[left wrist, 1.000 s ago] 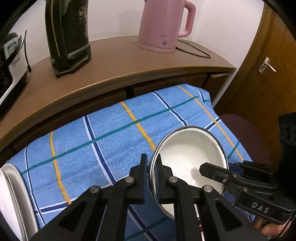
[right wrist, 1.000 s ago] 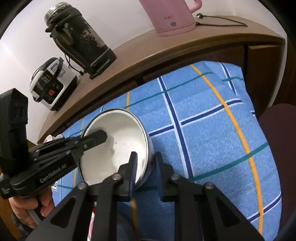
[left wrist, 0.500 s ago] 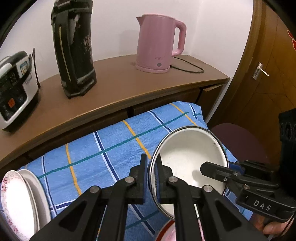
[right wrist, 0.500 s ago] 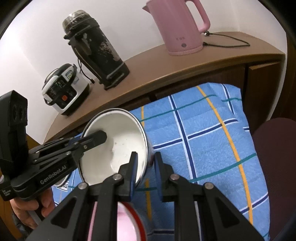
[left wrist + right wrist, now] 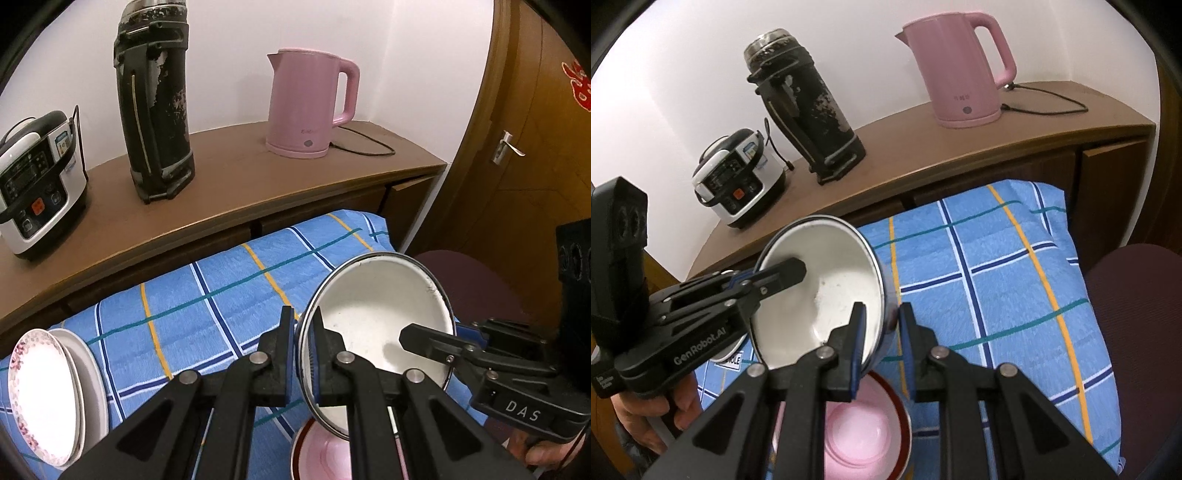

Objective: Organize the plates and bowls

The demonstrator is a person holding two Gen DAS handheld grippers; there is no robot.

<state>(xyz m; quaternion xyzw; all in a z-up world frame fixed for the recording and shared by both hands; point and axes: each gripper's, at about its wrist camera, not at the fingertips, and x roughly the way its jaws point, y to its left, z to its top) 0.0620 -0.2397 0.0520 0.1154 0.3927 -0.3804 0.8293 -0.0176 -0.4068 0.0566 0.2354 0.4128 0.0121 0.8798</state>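
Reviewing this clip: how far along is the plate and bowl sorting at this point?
Done: two plates lie stacked at the left edge of the blue checked cloth. In hand: the left gripper and right gripper each clamp opposite rims of the white enamel bowl, tilted in the air above the pink bowl. Left: the white bowl is not yet set down, and the pink bowl sits alone.

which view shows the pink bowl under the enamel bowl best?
Right wrist. The pink bowl shows most of its pink inside and red rim, below the white enamel bowl, between the gripper's arms. Left wrist catches only a sliver at the bottom edge, cut off by the frame.
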